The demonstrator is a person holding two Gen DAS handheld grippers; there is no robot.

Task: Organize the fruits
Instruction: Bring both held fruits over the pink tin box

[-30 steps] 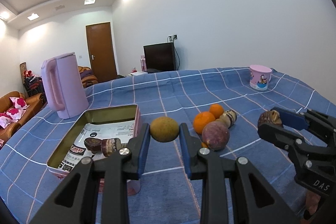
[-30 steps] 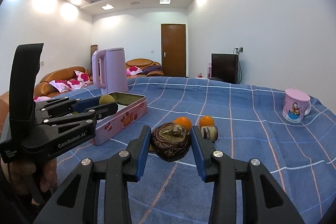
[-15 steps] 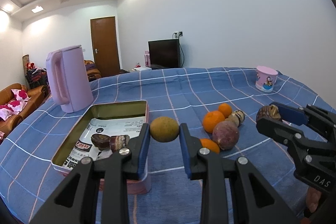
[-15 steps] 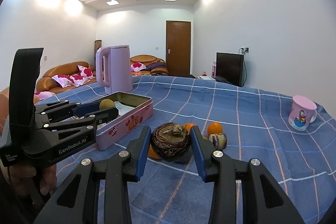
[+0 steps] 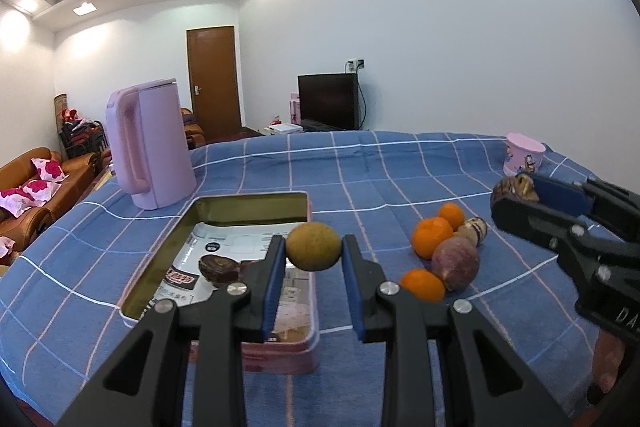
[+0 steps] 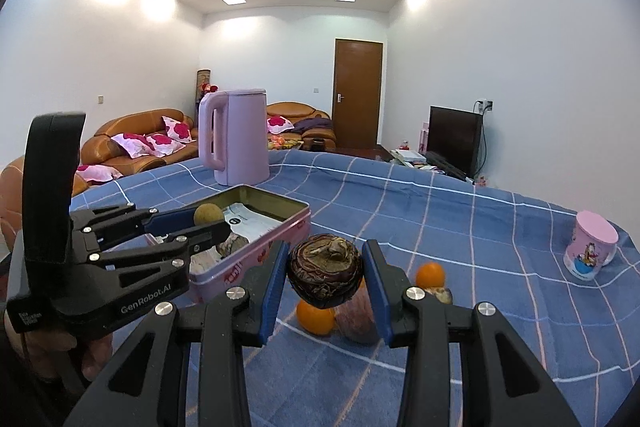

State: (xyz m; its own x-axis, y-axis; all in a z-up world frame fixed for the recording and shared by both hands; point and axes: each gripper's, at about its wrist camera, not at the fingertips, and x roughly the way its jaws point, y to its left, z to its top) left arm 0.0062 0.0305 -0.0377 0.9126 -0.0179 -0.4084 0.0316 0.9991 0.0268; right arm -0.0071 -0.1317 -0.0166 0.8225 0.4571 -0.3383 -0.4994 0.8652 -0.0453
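My left gripper (image 5: pixel 313 247) is shut on a round olive-green fruit (image 5: pixel 313 245), held above the near right edge of the pink tin box (image 5: pixel 248 199). It also shows in the right wrist view (image 6: pixel 208 215). My right gripper (image 6: pixel 325 277) is shut on a dark brown wrinkled fruit (image 6: pixel 325 275), held above the loose fruit pile; it shows at the right of the left wrist view (image 5: pixel 514 187). The tin (image 6: pixel 276 223) holds paper and dark fruits (image 5: pixel 218 269). On the blue checked cloth lie oranges (image 5: pixel 432 235), a purple fruit (image 5: pixel 455 262) and a small brown fruit (image 5: pixel 474 227).
A tall pink kettle (image 5: pixel 150 149) stands behind the tin. A pink cartoon mug (image 5: pixel 523 155) stands at the far right of the table (image 5: pixel 360 167). Sofas, a door and a TV lie beyond the table.
Both grippers have moved left and higher with their fruits. The left gripper now hangs over the tin's right edge; the right gripper has come nearer the tin.
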